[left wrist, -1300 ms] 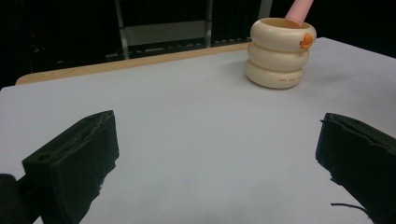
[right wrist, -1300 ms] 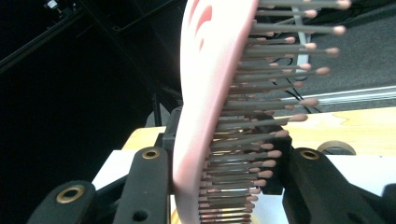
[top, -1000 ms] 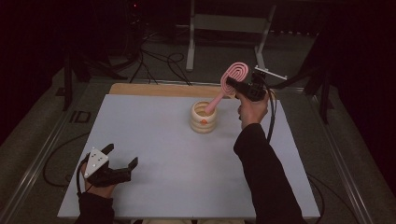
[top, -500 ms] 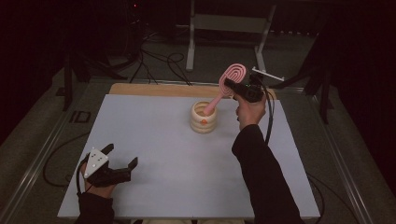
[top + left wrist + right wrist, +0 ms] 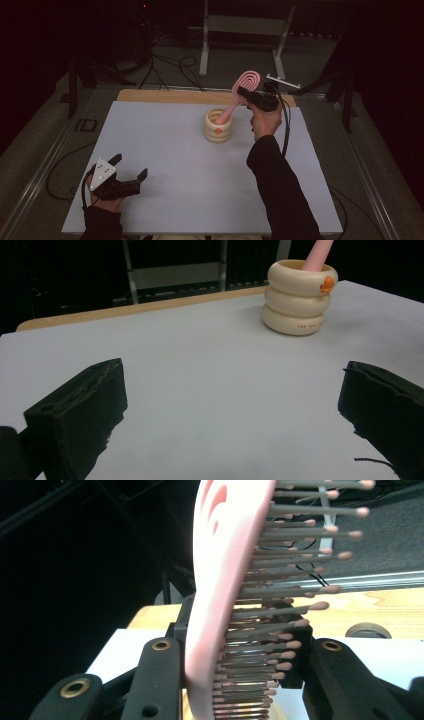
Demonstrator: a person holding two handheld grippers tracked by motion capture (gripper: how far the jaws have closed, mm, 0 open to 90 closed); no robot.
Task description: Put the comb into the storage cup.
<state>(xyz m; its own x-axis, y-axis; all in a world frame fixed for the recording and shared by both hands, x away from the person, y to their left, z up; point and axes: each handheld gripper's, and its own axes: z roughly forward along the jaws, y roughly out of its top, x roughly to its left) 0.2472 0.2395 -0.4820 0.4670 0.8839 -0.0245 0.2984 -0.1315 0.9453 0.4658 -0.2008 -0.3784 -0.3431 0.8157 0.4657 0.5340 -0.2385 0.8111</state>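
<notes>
A pink hairbrush [image 5: 243, 87] leans with its handle inside a cream ringed holder [image 5: 218, 126] at the table's far middle. My right gripper [image 5: 246, 93] is shut on the brush's head; in the right gripper view the pink back [image 5: 220, 580] presses one jaw and the bristles [image 5: 280, 630] the other. The holder [image 5: 300, 297] with an orange mark stands ahead in the left gripper view, the pink handle [image 5: 320, 252] rising from it. My left gripper [image 5: 131, 172] rests near the table's front left, open, with nothing between its jaws.
The white table top [image 5: 165, 150] has a wooden strip [image 5: 165, 96] along its far edge. Cables [image 5: 165, 65] and a metal stand [image 5: 245, 30] sit on the dark floor beyond. A black cable [image 5: 286, 125] trails from the right gripper.
</notes>
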